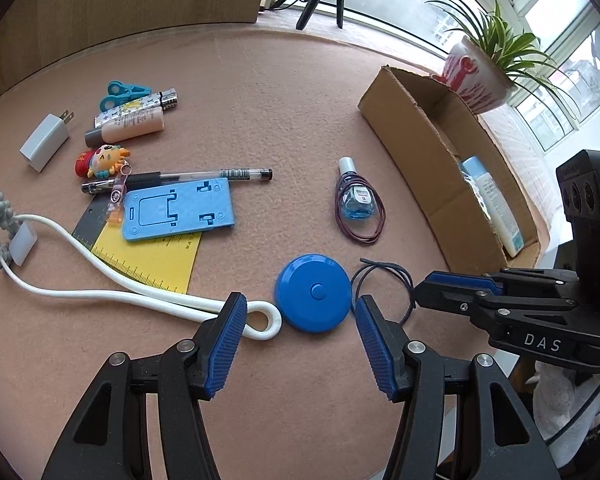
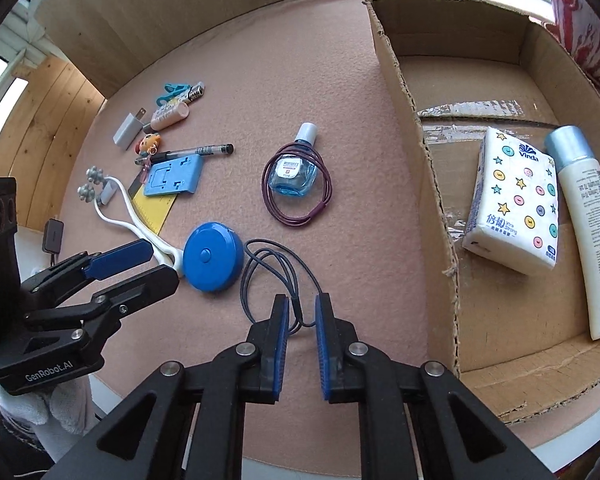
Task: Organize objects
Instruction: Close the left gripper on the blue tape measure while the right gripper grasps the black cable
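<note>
The step in hand, as judged from the layout, is picking loose items off the pink felt mat and moving them into the cardboard box, which already holds a tissue pack and a white lotion bottle. The left gripper points down at the blue round tape measure with its jaws apart; the case lies between the fingertips, but no pad presses on it. The right gripper stands over the near end of the dark blue cord loop with its jaws drawn nearly together — the cord runs into the narrow gap, yet whether the pads pinch it cannot be told. The next move calls for the left jaws to straddle the tape measure squarely, clear of the white curved massager handle touching its left edge, then close and carry it to the box. The cord is thin and limp — it will likely slip unless pinched firmly.
</note>
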